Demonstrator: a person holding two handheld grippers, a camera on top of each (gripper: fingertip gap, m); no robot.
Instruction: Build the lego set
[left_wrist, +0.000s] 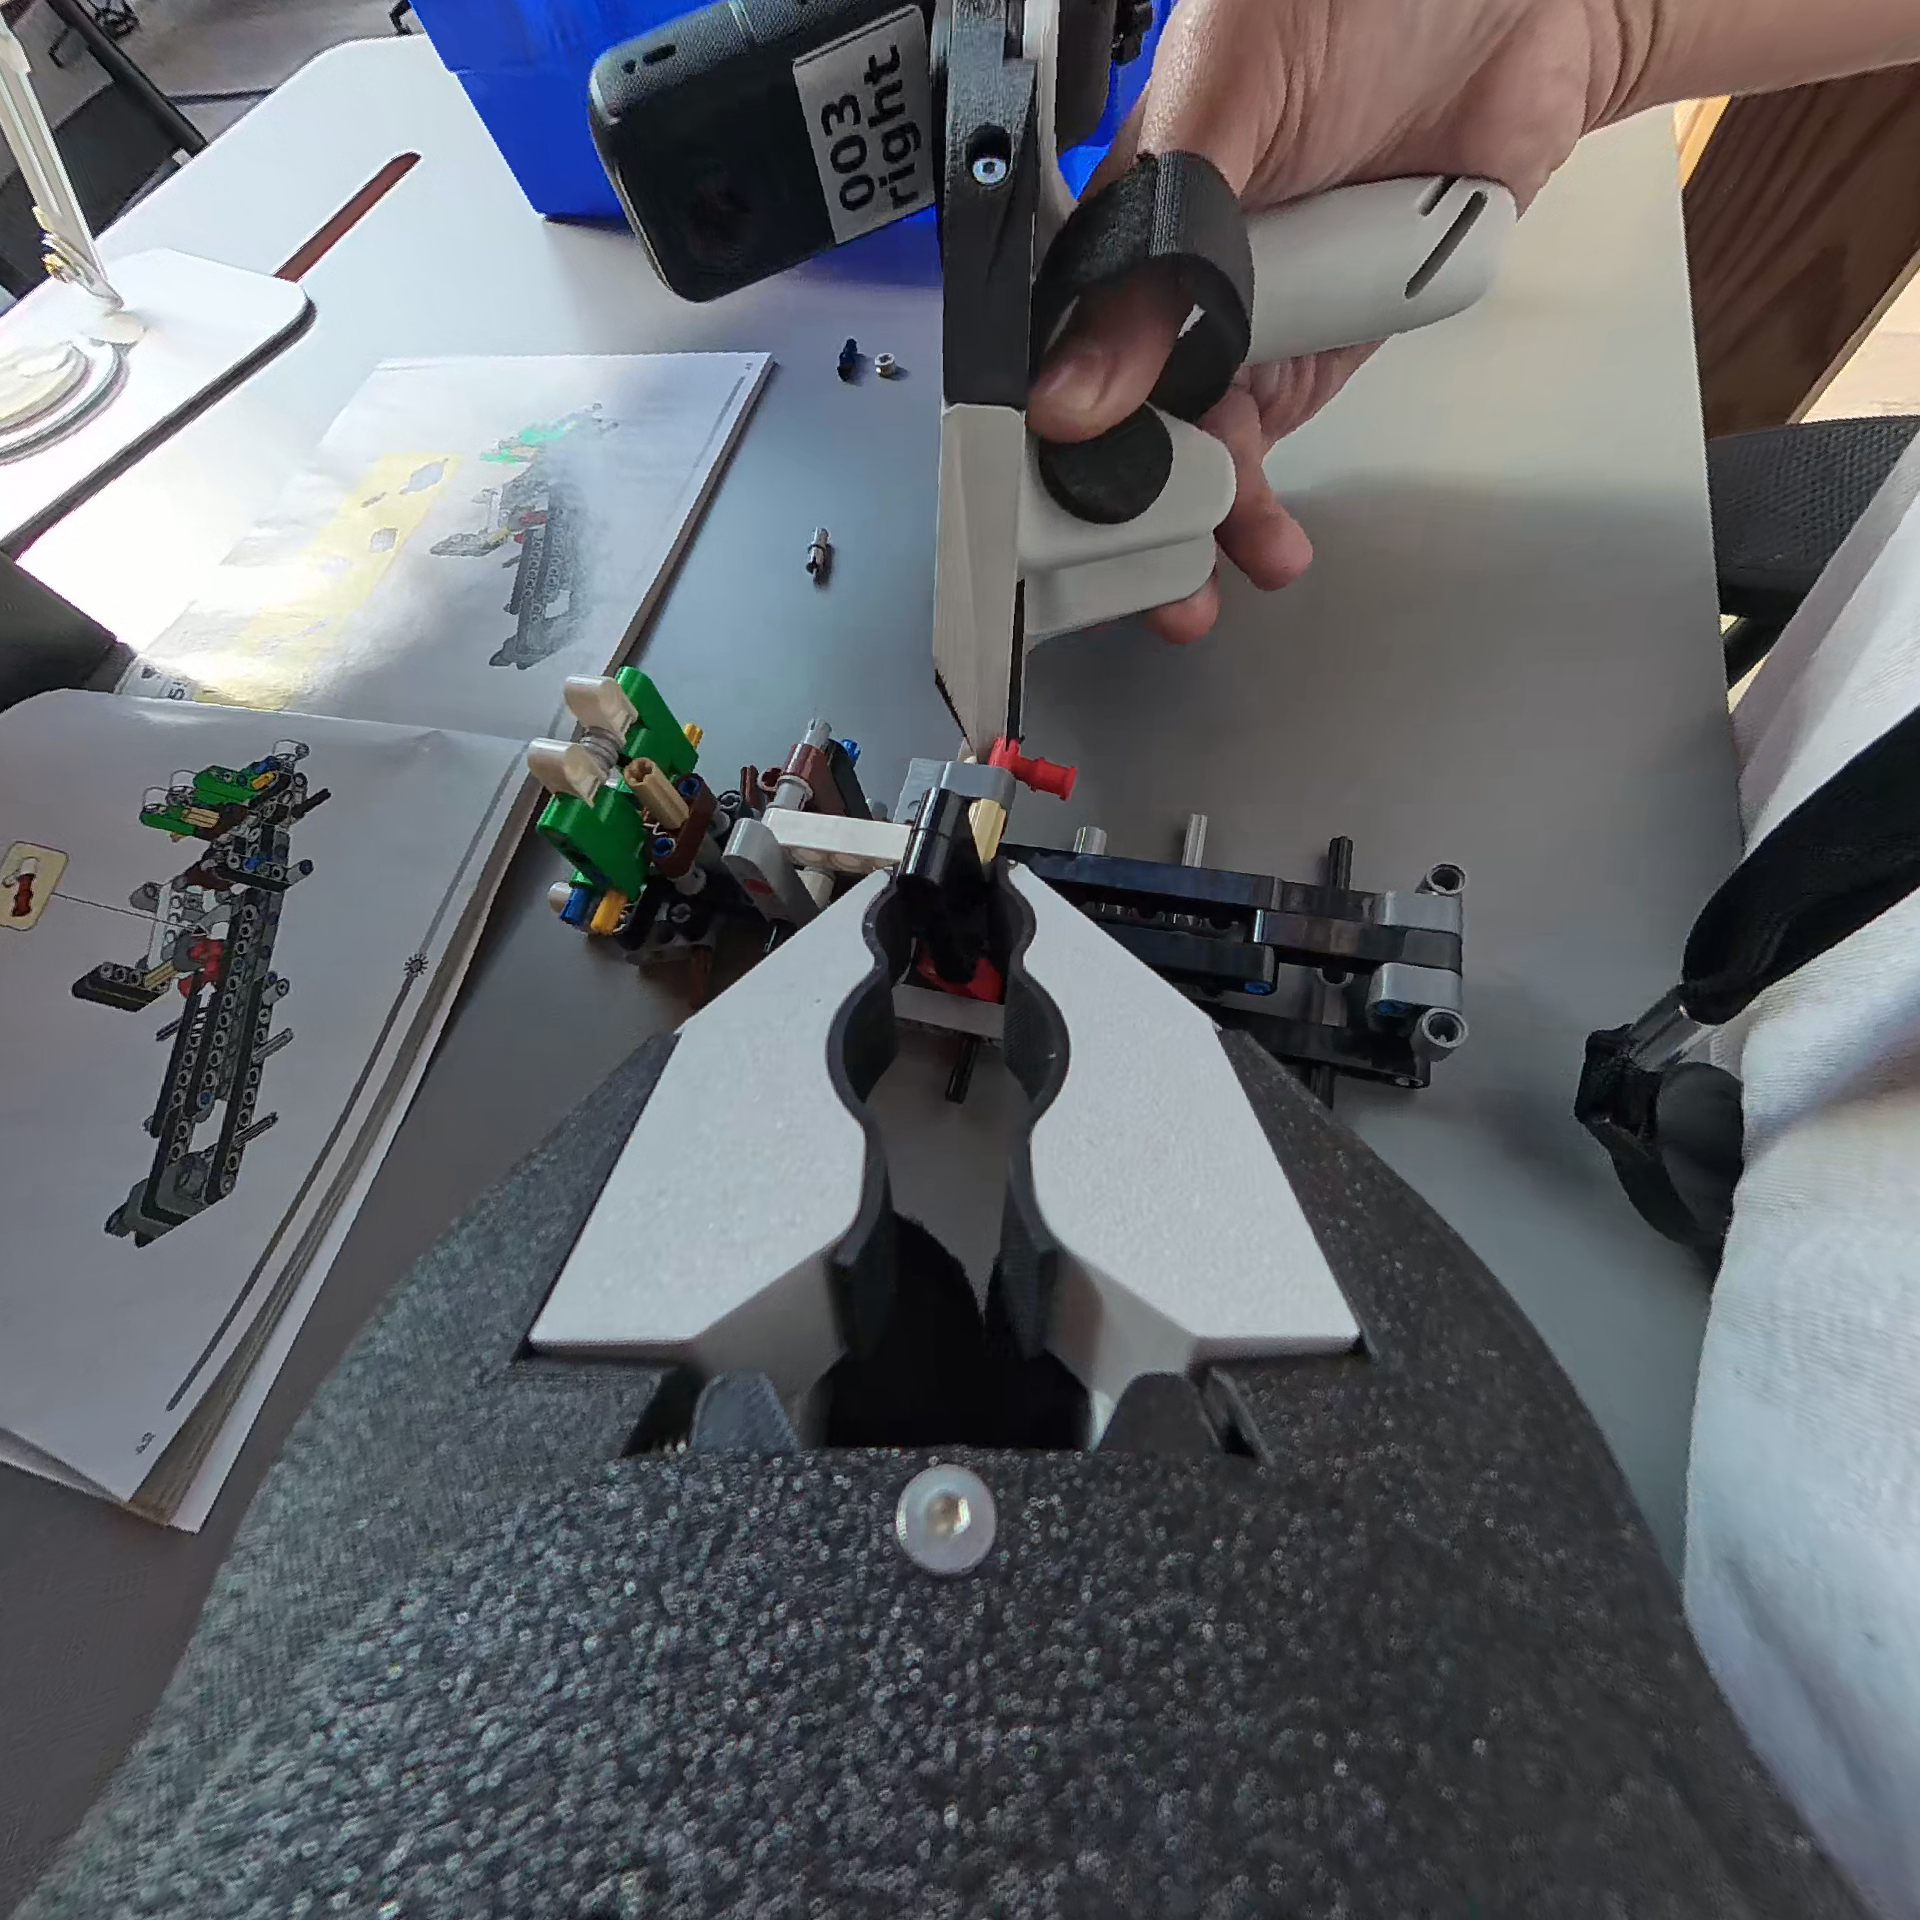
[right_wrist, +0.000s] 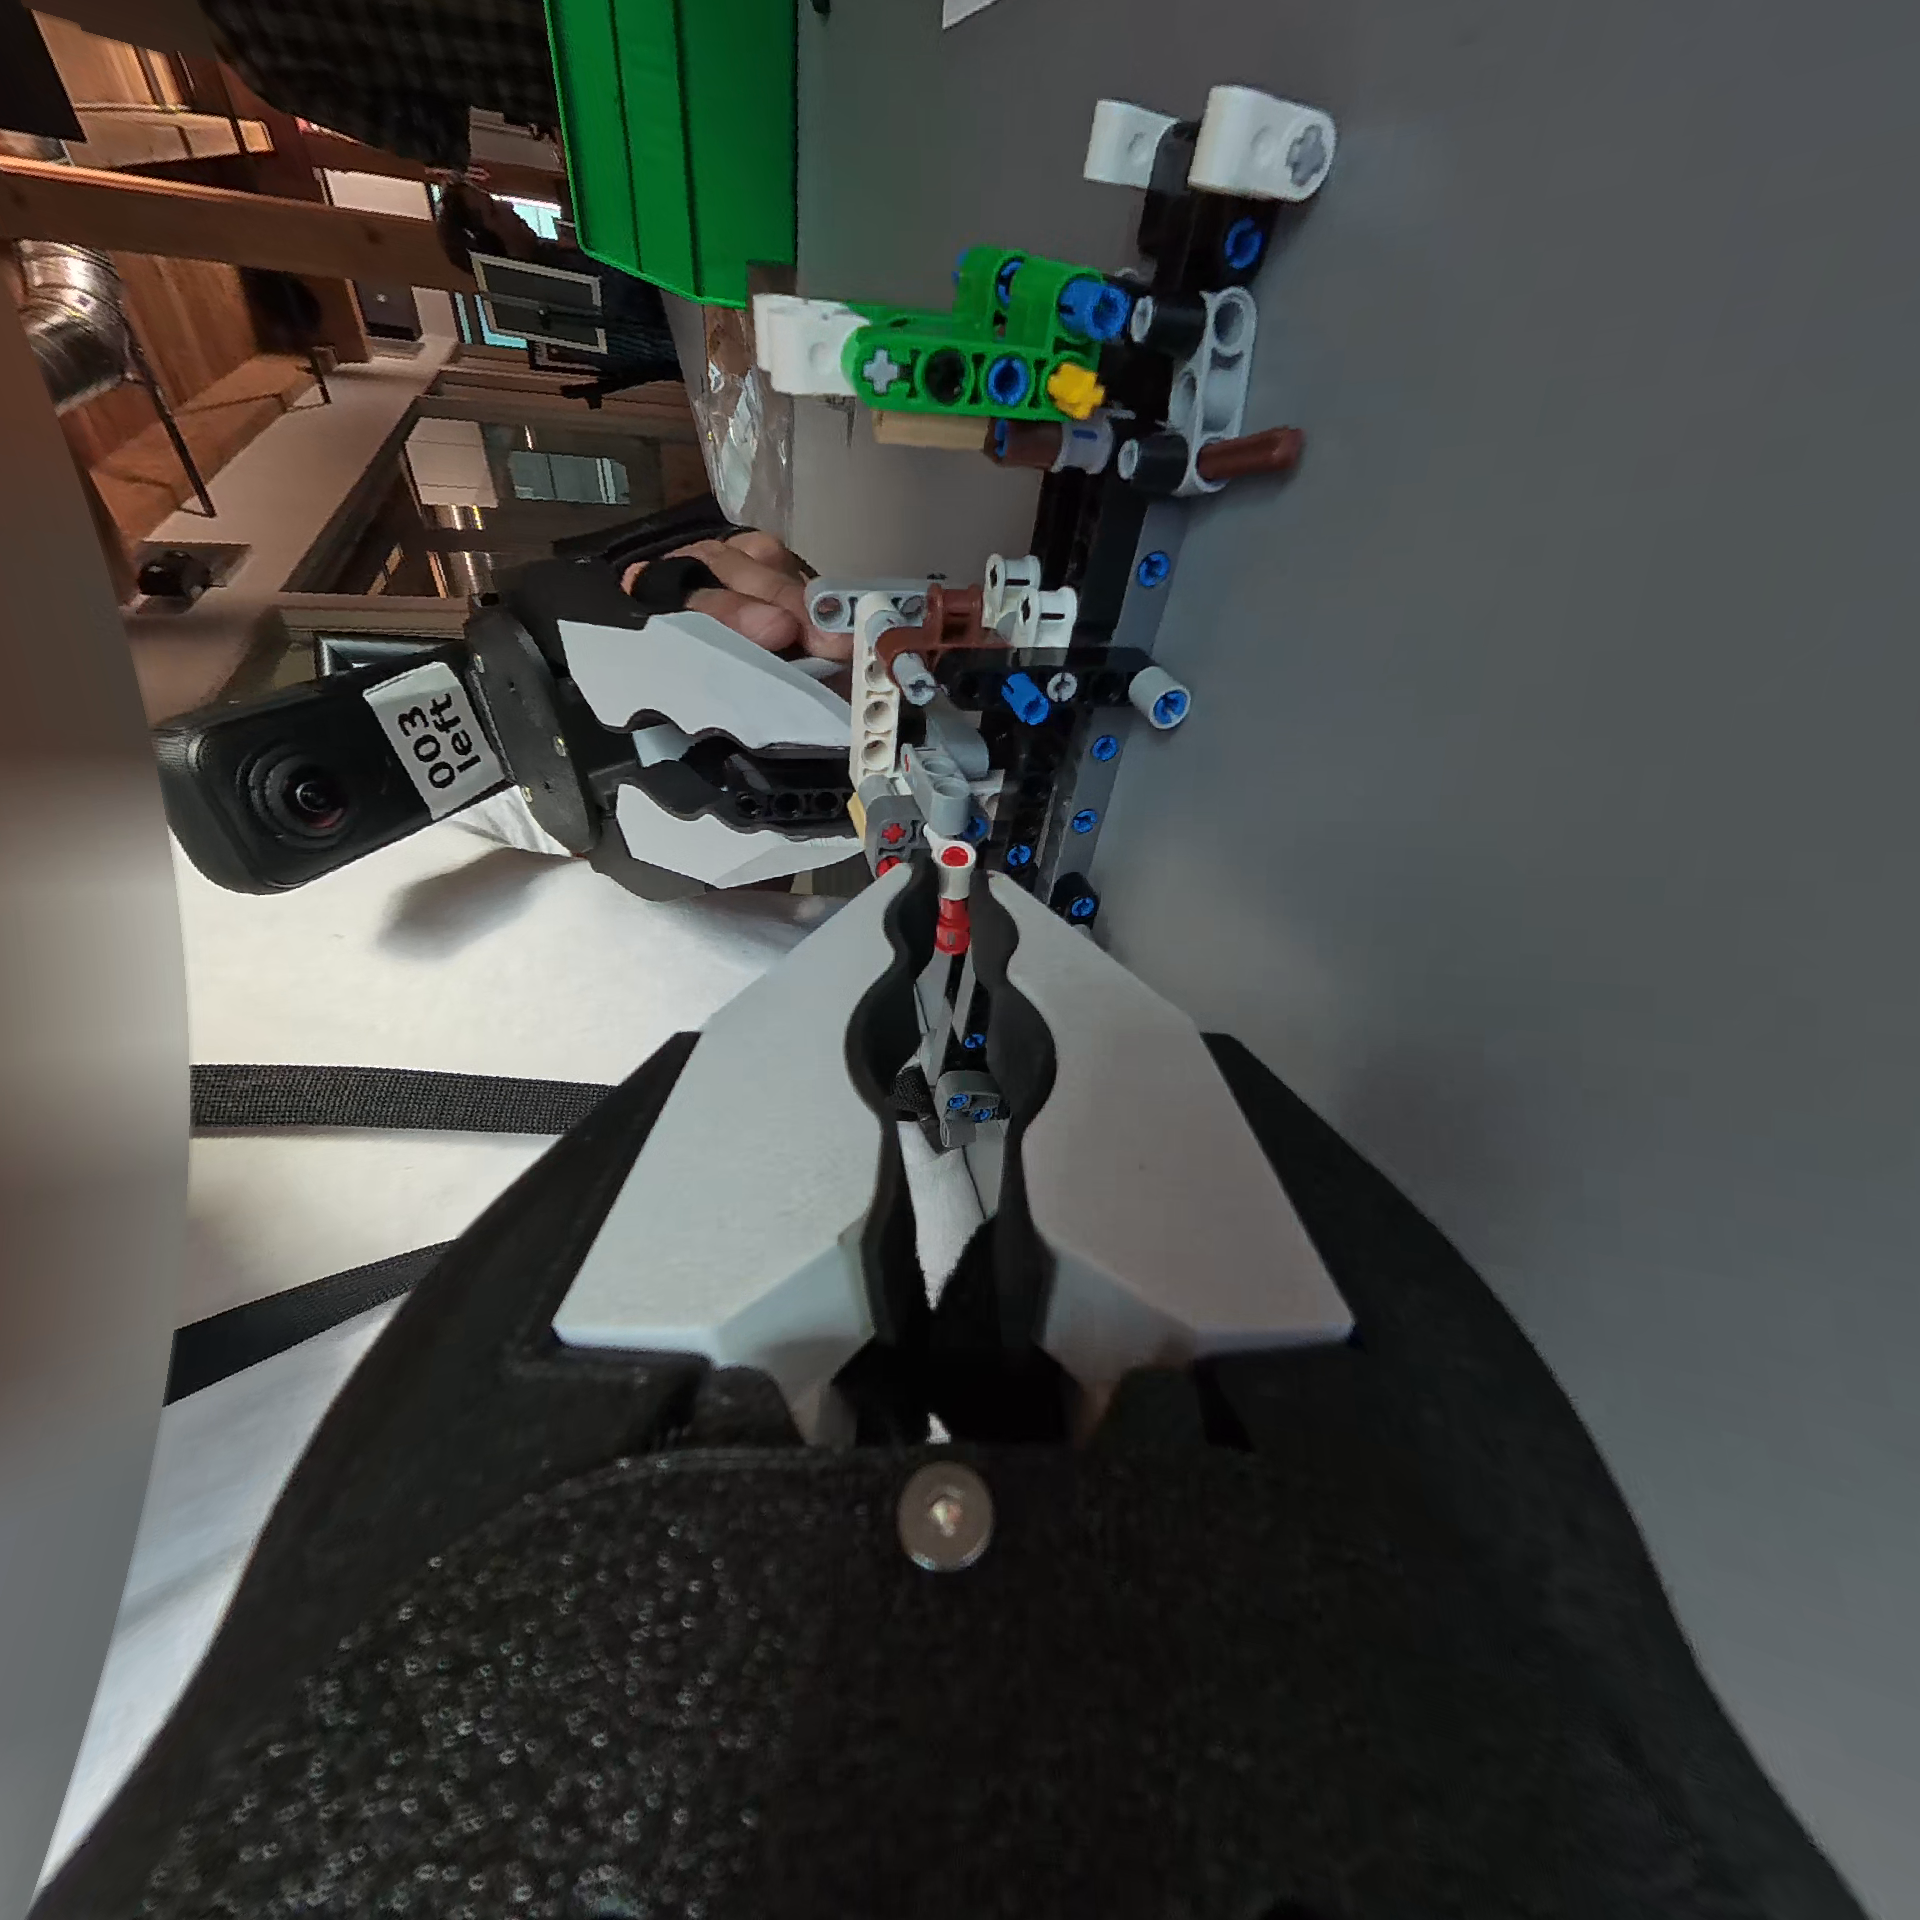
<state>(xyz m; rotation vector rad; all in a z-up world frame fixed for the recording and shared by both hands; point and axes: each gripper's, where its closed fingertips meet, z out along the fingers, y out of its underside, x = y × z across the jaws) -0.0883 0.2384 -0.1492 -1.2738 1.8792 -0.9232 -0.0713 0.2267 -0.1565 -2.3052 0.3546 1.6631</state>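
- Left wrist view: your left gripper (left_wrist: 948, 894) was clamped on a black beam (left_wrist: 940, 831) of the brick model (left_wrist: 1247, 925) on the grey table (left_wrist: 1455, 675). Any twist might have levered that beam loose.
- Right wrist view: your right gripper (right_wrist: 951, 914) pinched a small red pin (right_wrist: 950, 914) at the model's grey connector (right_wrist: 940, 790). Tilted, the pin could have jammed or slipped out.

Red pin (left_wrist: 1032, 770), green beams (left_wrist: 623, 790), grey table (left_wrist: 1455, 675).

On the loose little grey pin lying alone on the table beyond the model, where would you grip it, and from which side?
Probably across its middle, coming straight down from above. The grey pin lies flat on the bare table with open space all round, so the fingers could close on its long sides; its ends look too small to pinch.
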